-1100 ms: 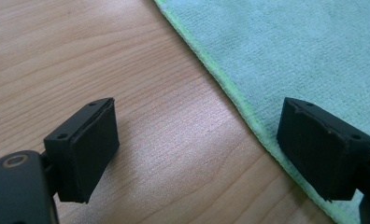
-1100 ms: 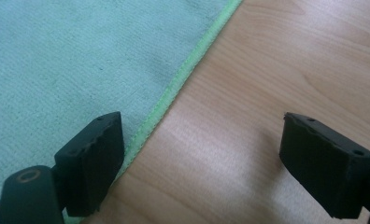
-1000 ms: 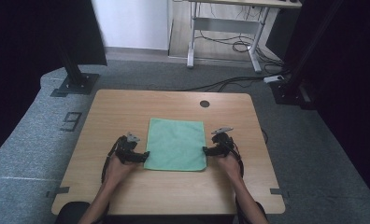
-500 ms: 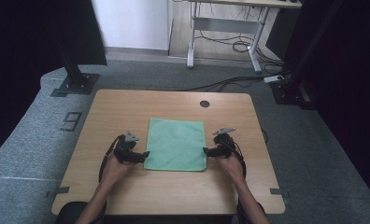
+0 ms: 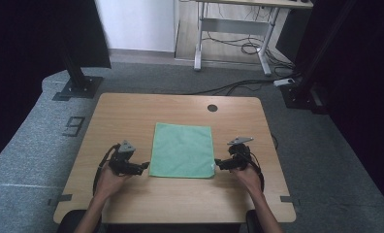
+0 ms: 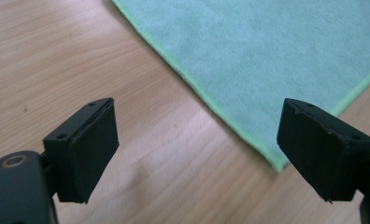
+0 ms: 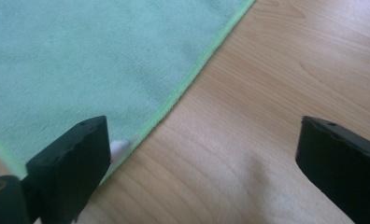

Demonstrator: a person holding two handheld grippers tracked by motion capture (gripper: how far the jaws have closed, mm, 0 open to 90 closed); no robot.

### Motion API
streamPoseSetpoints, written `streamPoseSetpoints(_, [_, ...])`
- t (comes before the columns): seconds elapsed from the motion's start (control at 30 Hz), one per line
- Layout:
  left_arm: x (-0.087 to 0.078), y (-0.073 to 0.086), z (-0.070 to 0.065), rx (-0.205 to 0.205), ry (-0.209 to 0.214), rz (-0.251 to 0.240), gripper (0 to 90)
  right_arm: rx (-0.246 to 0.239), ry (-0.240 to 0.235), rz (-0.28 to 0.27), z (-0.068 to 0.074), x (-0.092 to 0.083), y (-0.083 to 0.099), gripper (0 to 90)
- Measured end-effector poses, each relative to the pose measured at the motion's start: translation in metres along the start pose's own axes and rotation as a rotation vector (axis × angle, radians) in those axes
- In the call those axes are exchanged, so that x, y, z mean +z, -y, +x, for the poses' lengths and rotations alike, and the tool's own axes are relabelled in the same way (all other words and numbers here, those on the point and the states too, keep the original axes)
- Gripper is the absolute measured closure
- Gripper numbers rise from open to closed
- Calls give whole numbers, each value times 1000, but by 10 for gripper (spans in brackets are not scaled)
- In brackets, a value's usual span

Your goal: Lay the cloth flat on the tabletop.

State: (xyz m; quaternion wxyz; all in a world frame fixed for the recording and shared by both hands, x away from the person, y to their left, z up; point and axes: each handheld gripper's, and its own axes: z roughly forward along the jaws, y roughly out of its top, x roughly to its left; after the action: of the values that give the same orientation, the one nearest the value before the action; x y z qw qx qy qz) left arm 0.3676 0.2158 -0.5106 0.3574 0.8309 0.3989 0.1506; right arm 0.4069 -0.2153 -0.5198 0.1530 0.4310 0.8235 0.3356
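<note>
A green cloth (image 5: 183,150) lies flat and square in the middle of the wooden table (image 5: 127,116). My left gripper (image 5: 144,166) sits just off the cloth's near left corner, pointing at it. Its jaws stand open over bare wood in the left gripper view (image 6: 197,140), with the cloth's (image 6: 276,56) corner just ahead. My right gripper (image 5: 218,164) is beside the near right corner. Its jaws have just been opening and hold nothing (image 7: 206,154). The cloth's (image 7: 80,56) bright green hem and a small white tag (image 7: 119,146) lie by its left pad.
A round cable hole (image 5: 212,108) sits near the table's far edge. Bare wood runs all around the cloth. On the grey floor beyond stand a white desk frame (image 5: 231,29) with cables and two black stand bases (image 5: 76,87).
Both hands have drawn back a little from the cloth's near corners, toward the person and slightly outward. The cloth has not moved.
</note>
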Motion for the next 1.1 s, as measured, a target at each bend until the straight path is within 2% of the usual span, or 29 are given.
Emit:
streamPoseSetpoints(0.13, [-8,12,2,-2,-5,2,99,-8,5,-5,2,-8,5,0])
streamPoseSetpoints(0.33, [-10,27,5,-4,-20,21,61,-16,11,-11,5,-17,15,0])
streamPoseSetpoints(0.43, [-7,31,6,1,-29,33,35,-5,9,-10,6,-18,23,0])
streamPoseSetpoints(0.6, [1,35,5,12,-32,56,11,10,-1,23,4,-11,38,0])
streamPoseSetpoints(0.73, [7,38,5,21,-37,77,0,18,15,33,1,-7,46,0])
streamPoseSetpoints(0.93, [13,40,4,20,-26,76,0,11,49,-3,1,-4,54,0])
streamPoseSetpoints(1.1, [13,40,4,17,-25,76,0,15,54,-43,1,-3,57,0])
